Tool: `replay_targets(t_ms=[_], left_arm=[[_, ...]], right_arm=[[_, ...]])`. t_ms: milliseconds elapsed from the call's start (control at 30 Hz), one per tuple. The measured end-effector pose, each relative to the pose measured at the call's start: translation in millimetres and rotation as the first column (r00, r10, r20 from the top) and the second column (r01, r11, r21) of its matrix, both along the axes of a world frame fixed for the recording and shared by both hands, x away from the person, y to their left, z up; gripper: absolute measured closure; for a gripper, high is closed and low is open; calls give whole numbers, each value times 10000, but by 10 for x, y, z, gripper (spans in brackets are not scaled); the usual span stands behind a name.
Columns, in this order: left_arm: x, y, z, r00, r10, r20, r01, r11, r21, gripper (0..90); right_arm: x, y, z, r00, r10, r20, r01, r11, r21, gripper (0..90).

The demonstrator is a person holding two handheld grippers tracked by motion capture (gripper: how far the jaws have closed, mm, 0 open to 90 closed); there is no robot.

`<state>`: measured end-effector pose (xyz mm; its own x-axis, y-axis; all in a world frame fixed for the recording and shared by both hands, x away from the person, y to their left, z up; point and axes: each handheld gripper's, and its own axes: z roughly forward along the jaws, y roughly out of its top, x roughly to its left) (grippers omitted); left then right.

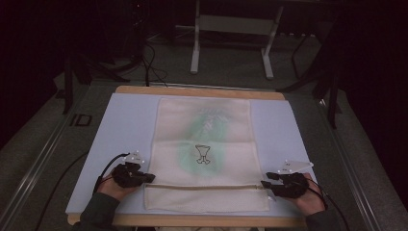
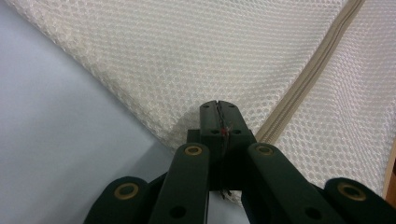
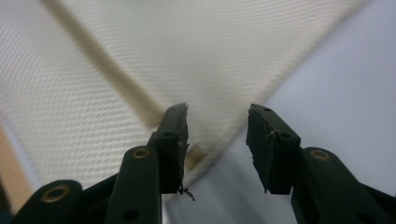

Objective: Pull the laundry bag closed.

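We see the mesh bag lying flat on the counter. Left tongs clench its edge beside the zipper; right tongs, released, should close squarely on the zipper's end.

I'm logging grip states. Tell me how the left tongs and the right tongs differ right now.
The left tongs are shut, pinching the edge of the mesh laundry bag; the right tongs are open, gripping nothing. The left sits at the bag's left edge, the right at its right edge. Both are beside an end of the zipper.
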<state>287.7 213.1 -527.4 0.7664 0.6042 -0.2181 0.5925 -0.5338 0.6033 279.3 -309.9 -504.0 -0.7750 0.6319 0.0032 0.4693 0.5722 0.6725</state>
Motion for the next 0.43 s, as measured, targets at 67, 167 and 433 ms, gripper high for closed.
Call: replay_targets(t_ms=[67, 167, 433], left_arm=[[2, 1, 1, 10000, -19, 27, 19, 10000, -16, 895], [6, 4, 1, 10000, -25, 36, 25, 10000, -24, 895], [5, 4, 15, 9992, 198, 336, -199, 9998, 23, 883]], right_arm=[[11, -56, -9, 9995, -311, 102, 308, 9992, 266, 581], [20, -101, -24, 9978, -579, 312, 565, 9974, 438, 588], [41, -46, -107, 9963, -643, 571, 642, 9979, 31, 581]])
